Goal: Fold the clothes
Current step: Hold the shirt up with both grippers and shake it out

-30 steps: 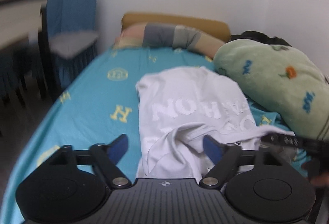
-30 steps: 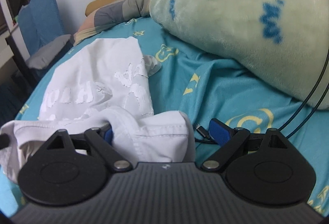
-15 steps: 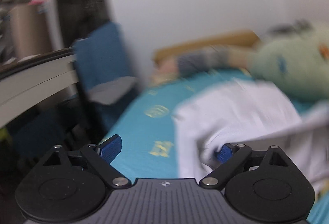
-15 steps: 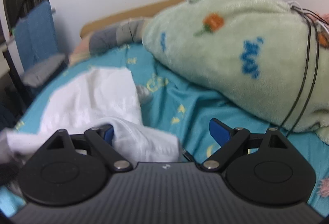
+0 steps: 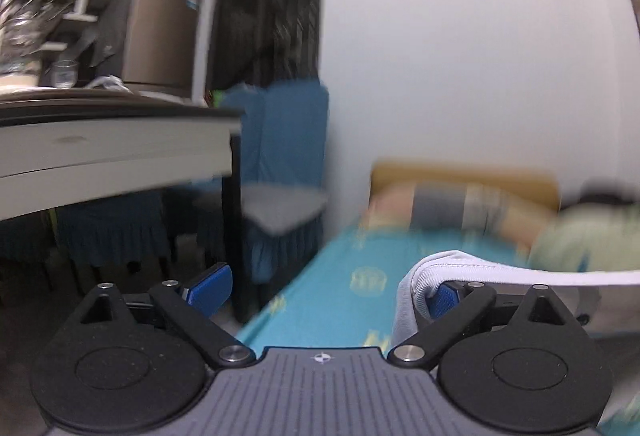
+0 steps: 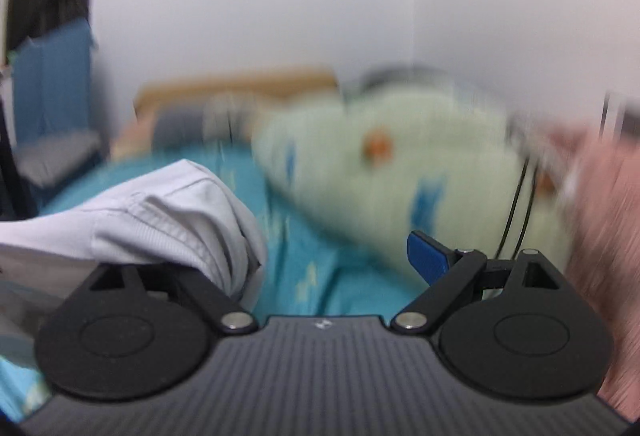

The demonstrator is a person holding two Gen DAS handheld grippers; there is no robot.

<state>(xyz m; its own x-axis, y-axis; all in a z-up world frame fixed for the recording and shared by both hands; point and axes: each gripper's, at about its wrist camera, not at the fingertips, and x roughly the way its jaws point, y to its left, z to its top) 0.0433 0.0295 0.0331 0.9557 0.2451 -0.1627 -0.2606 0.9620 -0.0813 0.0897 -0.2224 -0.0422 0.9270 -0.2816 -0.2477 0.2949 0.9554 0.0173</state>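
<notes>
Here both views are smeared by motion blur. The left gripper [image 5: 326,290] is spreading its jaws wide, with the white garment [image 5: 472,268] draped over the right fingertip alone and nothing pinched between the pads. The right gripper [image 6: 332,256] also stands wide; its left finger is buried under the garment [image 6: 168,212], so whether cloth is caught there cannot be told. The garment hangs above the turquoise bed [image 5: 344,276], its lower part cut off. Beyond it, the green blanket [image 6: 360,160] is only a blur
</notes>
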